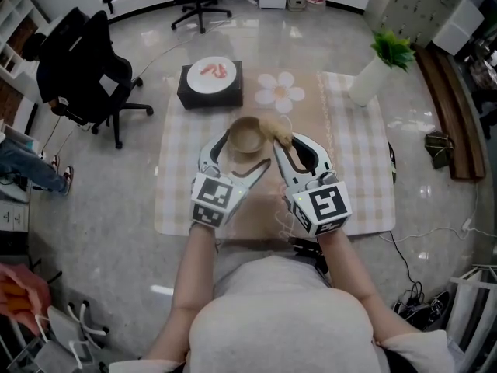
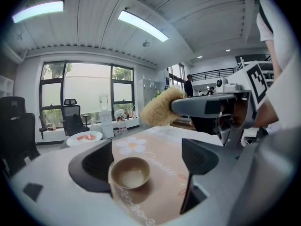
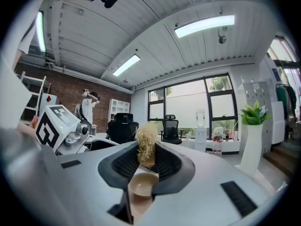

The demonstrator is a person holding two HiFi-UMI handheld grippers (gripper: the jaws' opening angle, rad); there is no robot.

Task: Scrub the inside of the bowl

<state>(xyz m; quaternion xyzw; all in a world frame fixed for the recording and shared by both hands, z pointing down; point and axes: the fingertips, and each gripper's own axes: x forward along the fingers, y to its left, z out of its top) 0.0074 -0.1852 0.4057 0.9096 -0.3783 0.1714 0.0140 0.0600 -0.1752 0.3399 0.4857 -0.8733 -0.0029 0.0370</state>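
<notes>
A small brown bowl (image 1: pixel 246 134) stands upright on the tan runner of a checked tablecloth (image 1: pixel 353 179). My left gripper (image 1: pixel 242 155) is open wide just in front of it. In the left gripper view the bowl (image 2: pixel 130 173) shows between the spread jaws, nearer the left one, and neither pad presses on it. My right gripper (image 1: pixel 284 140) is shut on a pale, shaggy scrubber (image 1: pixel 278 128) that hangs over the bowl's right rim. In the right gripper view the scrubber (image 3: pixel 146 149) is pinched between the pads, with the empty bowl (image 3: pixel 143 184) just below it.
Behind the bowl are a black box topped by a white plate of red food (image 1: pixel 210 78), a flower-shaped mat (image 1: pixel 279 91) and a white vase with a green plant (image 1: pixel 379 67). A black office chair (image 1: pixel 89 72) stands at the left.
</notes>
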